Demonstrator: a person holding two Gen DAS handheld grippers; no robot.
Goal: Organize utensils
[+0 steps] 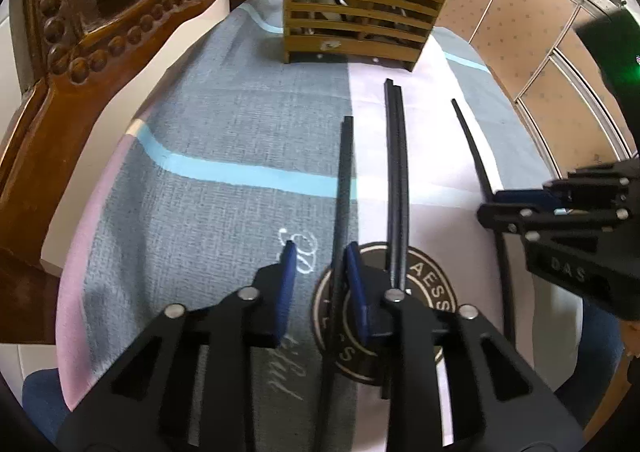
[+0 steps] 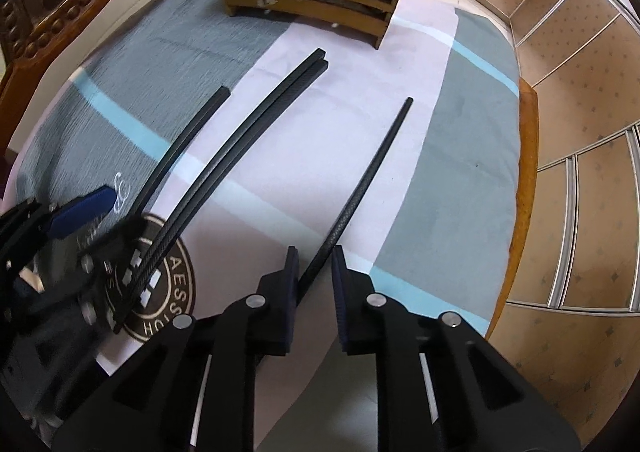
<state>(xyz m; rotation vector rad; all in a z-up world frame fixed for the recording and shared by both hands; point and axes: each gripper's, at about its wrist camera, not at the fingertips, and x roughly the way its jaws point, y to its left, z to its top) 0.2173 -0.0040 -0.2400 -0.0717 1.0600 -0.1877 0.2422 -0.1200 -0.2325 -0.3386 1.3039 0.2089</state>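
Black chopsticks lie on a grey and pink cloth [image 1: 224,124]. One pair [image 1: 345,172] runs between the jaws of my left gripper [image 1: 320,256], close against the right blue pad [image 1: 354,272], with a wide gap to the left pad; this gripper is open. A second pair [image 1: 396,172] lies just to its right. In the right wrist view a single chopstick [image 2: 372,172] passes between the jaws of my right gripper [image 2: 316,258], with gaps showing beside it, so that gripper is open. The slatted wooden utensil holder [image 1: 360,12] stands at the far end of the cloth.
A carved wooden chair back [image 1: 100,32] rises along the left side. The table's wooden edge [image 2: 528,172] runs close on the right, with tiled floor [image 2: 580,352] below it. A round brown logo [image 2: 172,292] marks the cloth near the grippers.
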